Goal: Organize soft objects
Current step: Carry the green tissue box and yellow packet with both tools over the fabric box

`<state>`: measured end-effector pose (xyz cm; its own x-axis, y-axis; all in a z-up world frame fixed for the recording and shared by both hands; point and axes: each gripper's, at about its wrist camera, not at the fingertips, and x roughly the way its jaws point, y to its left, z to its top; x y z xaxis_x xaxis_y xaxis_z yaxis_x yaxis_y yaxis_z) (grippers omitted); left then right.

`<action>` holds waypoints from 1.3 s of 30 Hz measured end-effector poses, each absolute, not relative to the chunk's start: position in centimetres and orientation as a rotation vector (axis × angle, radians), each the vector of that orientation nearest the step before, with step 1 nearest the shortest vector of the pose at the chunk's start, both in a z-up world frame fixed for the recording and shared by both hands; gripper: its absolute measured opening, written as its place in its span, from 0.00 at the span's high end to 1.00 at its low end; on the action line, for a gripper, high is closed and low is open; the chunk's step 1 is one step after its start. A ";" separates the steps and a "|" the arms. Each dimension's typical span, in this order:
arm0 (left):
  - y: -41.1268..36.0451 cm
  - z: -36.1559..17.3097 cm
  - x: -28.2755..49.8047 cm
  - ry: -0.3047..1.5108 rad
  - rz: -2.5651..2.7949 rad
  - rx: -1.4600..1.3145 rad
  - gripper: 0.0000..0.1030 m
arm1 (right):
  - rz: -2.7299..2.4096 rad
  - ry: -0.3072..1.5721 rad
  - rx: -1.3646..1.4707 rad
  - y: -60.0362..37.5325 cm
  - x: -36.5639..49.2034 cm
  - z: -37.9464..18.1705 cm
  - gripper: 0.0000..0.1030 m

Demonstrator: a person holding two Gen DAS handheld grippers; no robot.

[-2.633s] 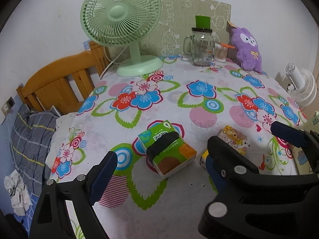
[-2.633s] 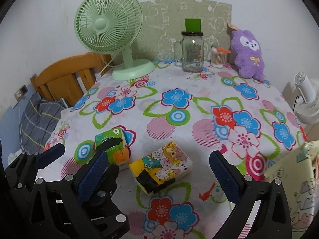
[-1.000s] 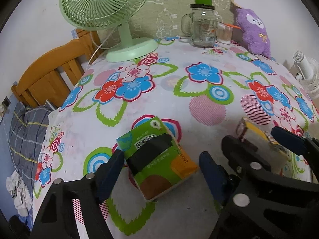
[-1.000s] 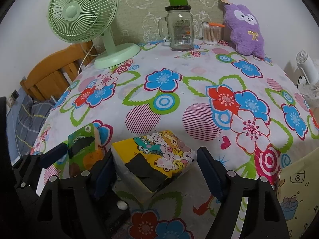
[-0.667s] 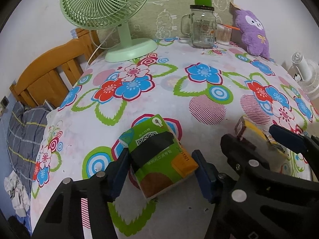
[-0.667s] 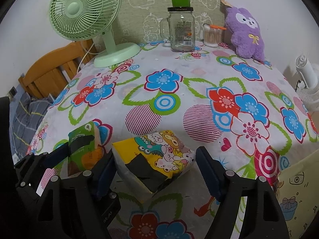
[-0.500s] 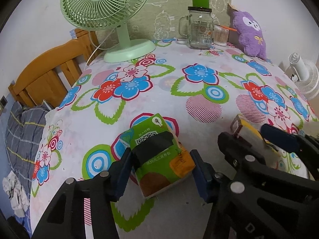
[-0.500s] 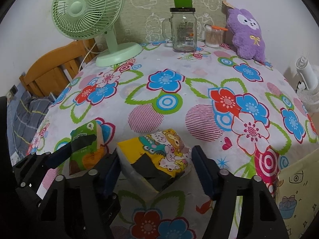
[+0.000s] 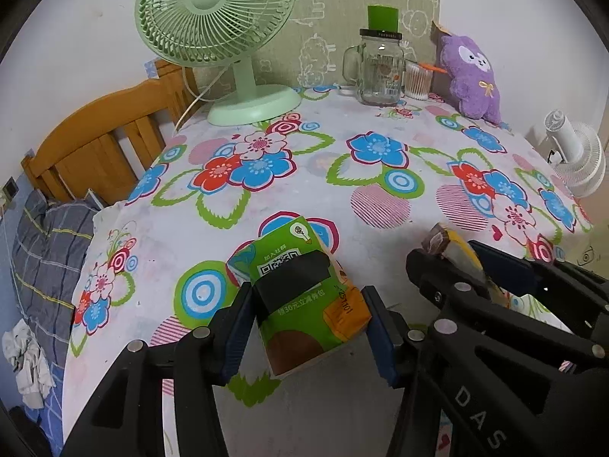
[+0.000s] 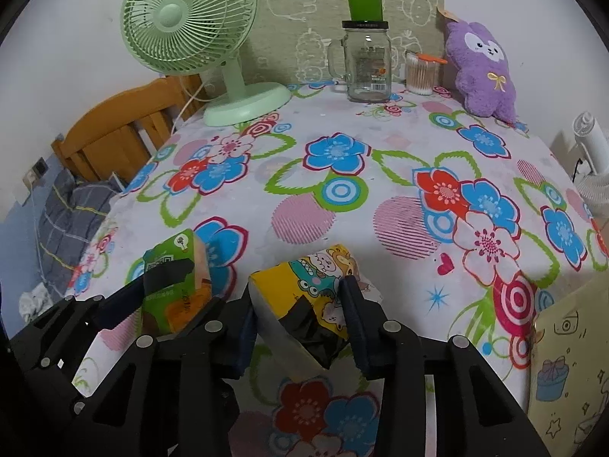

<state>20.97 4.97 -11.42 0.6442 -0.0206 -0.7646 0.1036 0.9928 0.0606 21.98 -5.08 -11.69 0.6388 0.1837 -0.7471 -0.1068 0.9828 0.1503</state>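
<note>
A green tissue pack (image 9: 300, 293) with a black band sits between the blue pads of my left gripper (image 9: 308, 327), which is shut on it near the table's front edge. It also shows in the right wrist view (image 10: 175, 285). A yellow cartoon-print tissue pack (image 10: 308, 297) with a black patch is squeezed and tilted between the pads of my right gripper (image 10: 300, 323), which is shut on it. Its edge shows in the left wrist view (image 9: 456, 251). A purple plush toy (image 10: 481, 72) leans at the table's back right.
The floral tablecloth (image 10: 342, 160) covers the table. A green desk fan (image 10: 213, 45), a glass jar mug (image 10: 365, 64) and a cotton swab tub (image 10: 420, 72) stand at the back. A wooden bed frame (image 9: 95, 152) lies left, a white fan (image 9: 574, 156) right.
Both grippers moved forward over the packs and closed on them. The yellow pack now looks squeezed and tipped up; the green pack is clamped and slightly raised.
</note>
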 end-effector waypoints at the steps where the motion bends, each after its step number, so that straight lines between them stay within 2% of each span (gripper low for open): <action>1: 5.0 -11.3 20.8 0.865 -0.072 0.102 0.45 | 0.170 0.862 0.097 -5.1 21.8 -11.6 0.59; 4: 5.1 -10.9 20.2 0.857 -0.071 0.101 0.45 | 0.181 0.858 0.100 -4.9 21.4 -11.3 0.62; 9: 5.3 -10.3 19.2 0.843 -0.065 0.089 0.45 | 0.189 0.835 0.074 -4.7 20.4 -10.6 0.73; 14: 5.1 -9.7 18.2 0.830 -0.064 0.082 0.45 | 0.200 0.824 0.078 -4.8 19.4 -10.0 0.75; 39: 3.6 -3.7 12.9 0.697 -0.060 0.077 0.45 | 0.222 0.701 0.067 -6.2 13.8 -3.9 0.76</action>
